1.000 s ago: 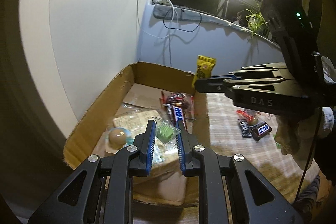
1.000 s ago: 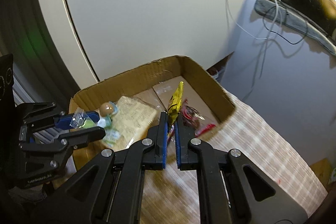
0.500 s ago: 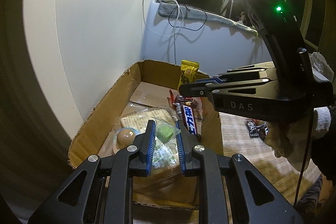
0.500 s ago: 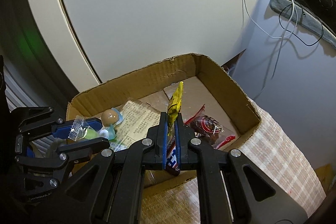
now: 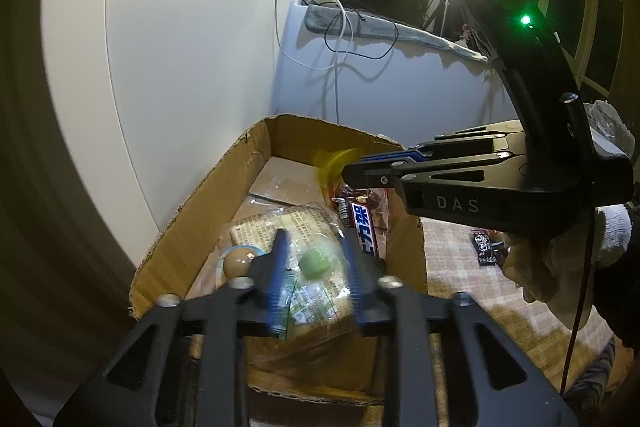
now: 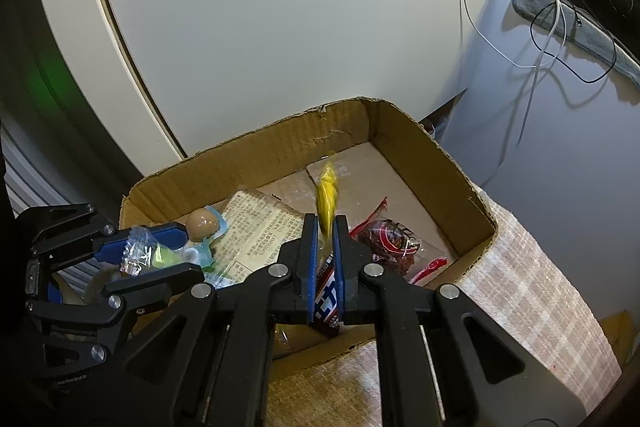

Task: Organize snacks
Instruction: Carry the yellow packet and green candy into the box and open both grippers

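Observation:
An open cardboard box [image 5: 208, 227] [image 6: 400, 131] holds a printed cracker pack [image 5: 280, 223], a round brown snack [image 6: 202, 221], a chocolate bar [image 5: 364, 227] and a red packet [image 6: 392, 239]. My left gripper [image 5: 316, 239] [image 6: 194, 251] hangs over the box's near end. Its jaws are opening, and a green candy in a clear wrapper [image 5: 316, 263] sits loose between them. My right gripper [image 6: 325, 219] [image 5: 348, 173] is over the box's middle, its jaws opening slightly. A blurred yellow packet [image 6: 326, 195] stands between them.
The box sits on a checked tablecloth [image 6: 540, 287] against a white wall. More wrapped snacks [image 5: 486, 247] lie on the cloth right of the box. A gloved hand [image 5: 560, 259] holds the right gripper. Cables hang from the windowsill.
My right gripper carried the yellow packet in over the box, and the packet now blurs between loosened jaws. My left jaws have spread away from the green candy.

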### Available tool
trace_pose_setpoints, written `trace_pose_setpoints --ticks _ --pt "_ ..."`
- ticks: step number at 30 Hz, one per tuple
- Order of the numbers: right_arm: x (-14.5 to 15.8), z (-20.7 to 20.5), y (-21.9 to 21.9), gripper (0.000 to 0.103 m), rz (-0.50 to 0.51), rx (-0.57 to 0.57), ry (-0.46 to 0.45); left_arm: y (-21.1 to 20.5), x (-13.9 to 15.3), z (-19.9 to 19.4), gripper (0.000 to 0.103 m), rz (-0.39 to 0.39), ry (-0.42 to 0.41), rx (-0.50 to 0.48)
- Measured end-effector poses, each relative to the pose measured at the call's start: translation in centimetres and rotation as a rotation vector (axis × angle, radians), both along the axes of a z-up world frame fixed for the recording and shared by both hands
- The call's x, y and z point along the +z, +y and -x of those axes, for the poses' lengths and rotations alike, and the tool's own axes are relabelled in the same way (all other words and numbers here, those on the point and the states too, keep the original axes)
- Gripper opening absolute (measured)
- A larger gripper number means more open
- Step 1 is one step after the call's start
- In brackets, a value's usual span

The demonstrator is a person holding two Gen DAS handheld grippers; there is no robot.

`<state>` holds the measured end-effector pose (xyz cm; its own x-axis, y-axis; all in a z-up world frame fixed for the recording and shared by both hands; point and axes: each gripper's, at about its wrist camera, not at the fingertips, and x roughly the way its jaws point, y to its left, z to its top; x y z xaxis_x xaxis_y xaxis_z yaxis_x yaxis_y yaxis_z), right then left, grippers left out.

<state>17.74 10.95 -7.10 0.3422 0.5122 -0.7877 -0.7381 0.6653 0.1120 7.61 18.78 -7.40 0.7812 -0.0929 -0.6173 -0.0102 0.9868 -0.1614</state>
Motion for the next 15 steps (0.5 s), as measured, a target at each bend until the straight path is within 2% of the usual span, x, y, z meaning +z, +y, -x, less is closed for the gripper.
trace_pose_setpoints --ticks 1,2,4,9,13,15 --pt "0.0 0.0 -0.1 0.021 0.000 -0.002 -0.003 0.0 0.0 0.0 0.047 -0.001 -0.003 0.004" --pt "0.1 0.0 -0.2 0.035 -0.003 -0.007 -0.006 0.0 0.1 0.1 0.047 -0.002 -0.006 0.007" --pt "0.2 0.0 -0.4 0.049 -0.006 -0.017 -0.019 0.1 0.1 0.0 0.051 -0.003 -0.005 0.008" --pt "0.5 0.2 -0.8 0.055 0.007 -0.021 -0.025 -0.3 0.2 0.0 0.052 -0.011 -0.007 0.004" --pt "0.7 0.4 -1.5 0.065 0.006 -0.045 -0.029 -0.6 0.3 0.0 0.052 -0.017 -0.009 -0.001" --pt "0.9 0.5 -2.1 0.066 0.005 -0.069 -0.035 -0.8 0.5 0.1 0.052 -0.019 -0.011 -0.001"
